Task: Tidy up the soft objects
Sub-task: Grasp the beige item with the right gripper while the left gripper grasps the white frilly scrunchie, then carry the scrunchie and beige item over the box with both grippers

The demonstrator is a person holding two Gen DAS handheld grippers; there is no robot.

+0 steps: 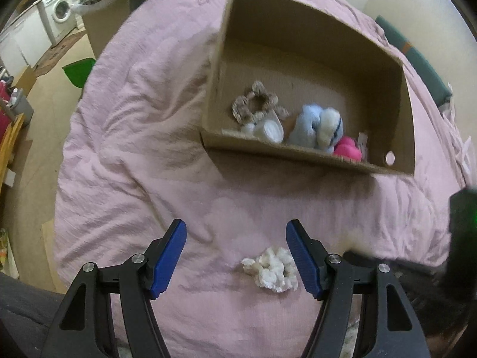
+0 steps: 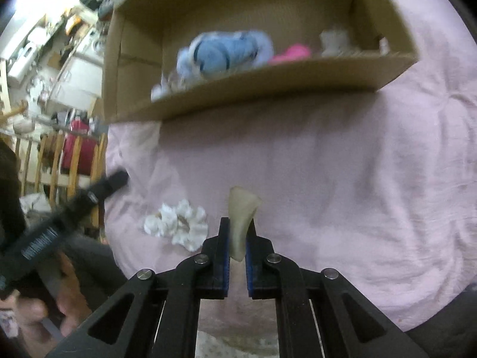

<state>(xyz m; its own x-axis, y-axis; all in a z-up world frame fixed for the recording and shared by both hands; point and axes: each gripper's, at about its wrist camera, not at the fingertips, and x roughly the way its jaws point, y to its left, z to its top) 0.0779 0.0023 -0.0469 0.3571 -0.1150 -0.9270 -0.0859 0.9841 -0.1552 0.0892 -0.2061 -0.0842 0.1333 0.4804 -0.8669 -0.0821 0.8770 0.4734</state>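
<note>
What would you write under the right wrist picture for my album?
Right gripper pinches a pale soft piece above the pink blanket, facing the cardboard box.

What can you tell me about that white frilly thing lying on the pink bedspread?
The white scrunchie is a ruffled fabric ring, soft and crumpled, lying flat on the pink bedspread outside the cardboard box. The open left gripper hovers around it; the right-hand blue pad looks close to it, though contact is unclear.

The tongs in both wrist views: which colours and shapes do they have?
Both pairs look alike. The left tongs and right tongs have black plastic arms with triangular cut-outs, round silver pivot bolts, and flat blue ribbed pads on the inner faces. No cables show.
</note>
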